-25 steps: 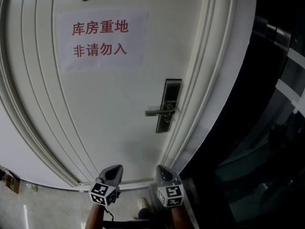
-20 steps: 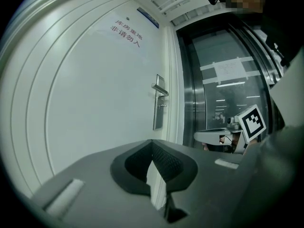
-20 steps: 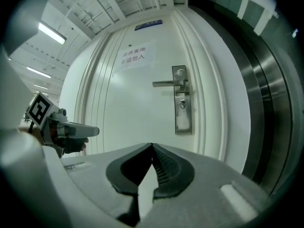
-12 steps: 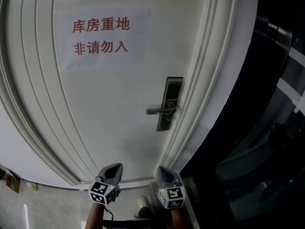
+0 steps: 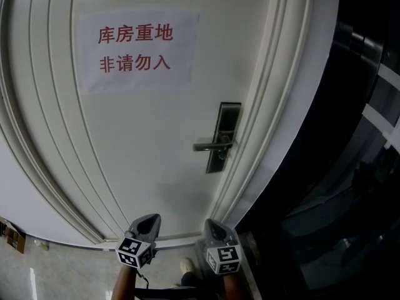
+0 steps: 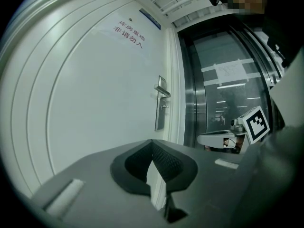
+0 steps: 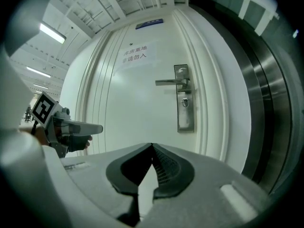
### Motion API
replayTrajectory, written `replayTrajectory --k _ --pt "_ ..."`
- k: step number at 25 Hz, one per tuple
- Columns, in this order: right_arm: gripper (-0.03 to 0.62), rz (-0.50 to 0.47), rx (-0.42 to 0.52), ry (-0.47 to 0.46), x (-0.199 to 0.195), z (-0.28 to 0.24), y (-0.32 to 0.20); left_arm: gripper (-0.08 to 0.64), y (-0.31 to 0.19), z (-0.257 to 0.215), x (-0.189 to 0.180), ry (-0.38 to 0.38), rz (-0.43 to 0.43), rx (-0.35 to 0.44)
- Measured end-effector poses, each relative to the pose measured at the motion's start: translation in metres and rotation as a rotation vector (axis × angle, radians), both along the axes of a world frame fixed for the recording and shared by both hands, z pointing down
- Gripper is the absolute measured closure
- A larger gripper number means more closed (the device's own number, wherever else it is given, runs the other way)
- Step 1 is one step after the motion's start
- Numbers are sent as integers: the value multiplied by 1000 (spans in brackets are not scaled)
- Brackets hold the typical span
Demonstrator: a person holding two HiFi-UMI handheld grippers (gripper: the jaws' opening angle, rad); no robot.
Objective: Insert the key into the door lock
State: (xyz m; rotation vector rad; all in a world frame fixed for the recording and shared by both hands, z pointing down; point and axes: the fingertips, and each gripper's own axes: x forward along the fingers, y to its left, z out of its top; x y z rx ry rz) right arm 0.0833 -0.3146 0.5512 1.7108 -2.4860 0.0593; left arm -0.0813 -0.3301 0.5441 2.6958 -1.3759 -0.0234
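Position: both grippers are held low in front of a closed white door [image 5: 156, 136], side by side and apart from each other, well short of the door face.

Left gripper [image 6: 152, 143]: jaws clenched, the ribbed pads meeting at the tips. No object is seen between them; only the pale door shows through the slit behind the pads. Its marker cube [image 5: 132, 253] faces up toward the head view.

Right gripper [image 7: 152, 146]: jaws clenched likewise, pads tip to tip with no object seen between them. Its marker cube [image 5: 224, 258] sits near the lower edge of the head view.

Door lock [image 5: 224, 136]: a tall metal plate mounted close to the door's right edge, about mid-height, just beside the moulded door frame [image 5: 281, 105]. A lever handle [image 5: 209, 146] projects from it toward the door's middle. The keyhole [image 7: 184, 102] sits on the plate just below the lever. Neither gripper touches the plate, and both are well apart from it.

Other items: a paper sign [image 5: 136, 49] with red characters is fixed to the door's upper half. Dark glass panelling [image 5: 350, 167] stands beyond the frame on the right.
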Motion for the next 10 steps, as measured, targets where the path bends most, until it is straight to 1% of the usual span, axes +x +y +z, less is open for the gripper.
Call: replayTrajectory --k 10 --pt "591 -11 -3 -1 -12 1 1 557 2 1 -10 1 -6 -4"
